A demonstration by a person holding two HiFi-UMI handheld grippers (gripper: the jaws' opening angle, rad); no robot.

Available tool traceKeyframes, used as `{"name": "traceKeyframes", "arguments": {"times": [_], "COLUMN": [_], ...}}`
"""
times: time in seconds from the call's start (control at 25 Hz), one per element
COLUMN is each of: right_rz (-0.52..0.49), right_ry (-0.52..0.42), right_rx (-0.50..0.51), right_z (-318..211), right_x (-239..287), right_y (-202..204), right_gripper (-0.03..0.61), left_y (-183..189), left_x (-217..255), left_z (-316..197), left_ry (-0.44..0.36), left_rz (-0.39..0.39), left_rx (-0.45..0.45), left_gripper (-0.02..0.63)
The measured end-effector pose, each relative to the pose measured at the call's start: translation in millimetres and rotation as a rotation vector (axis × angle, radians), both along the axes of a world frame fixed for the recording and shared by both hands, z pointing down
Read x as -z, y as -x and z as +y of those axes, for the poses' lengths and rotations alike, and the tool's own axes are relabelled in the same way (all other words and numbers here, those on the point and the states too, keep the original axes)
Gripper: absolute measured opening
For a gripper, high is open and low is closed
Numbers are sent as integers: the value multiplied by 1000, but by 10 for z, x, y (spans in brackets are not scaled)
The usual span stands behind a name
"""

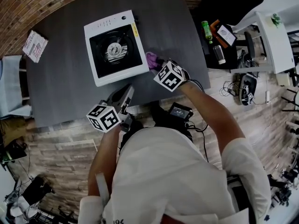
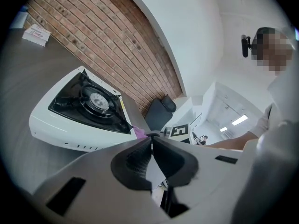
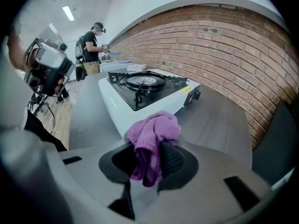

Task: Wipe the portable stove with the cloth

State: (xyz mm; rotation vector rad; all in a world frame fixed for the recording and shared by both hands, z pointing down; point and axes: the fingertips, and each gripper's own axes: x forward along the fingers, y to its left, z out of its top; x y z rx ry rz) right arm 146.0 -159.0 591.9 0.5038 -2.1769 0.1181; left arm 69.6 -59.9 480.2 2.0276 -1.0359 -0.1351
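your left gripper (image 1: 129, 90) sits at the near table edge, jaws pressed together with nothing between them; the left gripper view shows the pads meeting at the tips (image 2: 150, 135). it points toward the stove's near side but stays apart from it.

your right gripper (image 1: 158, 64) is further in, to the right, jaws clamped on the cloth (image 1: 152, 59). in the right gripper view (image 3: 148, 146) the purple cloth (image 3: 152, 132) is bunched up above the pads, and a fold hangs down between them. the cloth is just beside the stove's near right corner; can't tell if it touches.

the stove (image 1: 114, 48) sits on the dark table (image 1: 60, 87), roughly mid-table and turned at a slight angle. white body, black top, round burner in the middle, a yellow strip on its right edge. it also shows in the left gripper view (image 2: 79, 111) and in the right gripper view (image 3: 140, 90).

a small printed packet (image 1: 35, 45) lies at the table's far left corner, well apart from the stove. a brick wall (image 3: 224, 45) runs behind the table. far off in the right gripper view a person (image 3: 93, 43) stands at another bench.
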Motion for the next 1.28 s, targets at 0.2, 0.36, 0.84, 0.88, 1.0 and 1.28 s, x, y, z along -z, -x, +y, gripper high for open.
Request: {"name": "traceKeyframes", "arguments": {"times": [0.2,0.36,0.84,0.88,1.0,1.28], "right_rz": [9,20,-65,-78,-116,-235], "right_ry": [5,10,-94,-96,-86,121], "right_rx": [-56,-99,-219,-213,-188,-132], "right_z": [142,249,392,414,490,702], "right_x": [-10,-1,629,685,809,801], "right_y": [-40,-64,33,106,346,1184], "right_gripper": [114,114,112,114,114,114], "left_y": [104,189,497,521,599,897], "left_x": [15,41,67,73,87,69], "left_z": [57,103,266,279,330,480], "left_ry": [-10,-16,-44,-49,-60,-61], "left_rz": [7,14,26,19,1,-4], "left_rx": [-19,-34,-32,-32,-28,31], "left_gripper": [18,18,18,18,18,18]}}
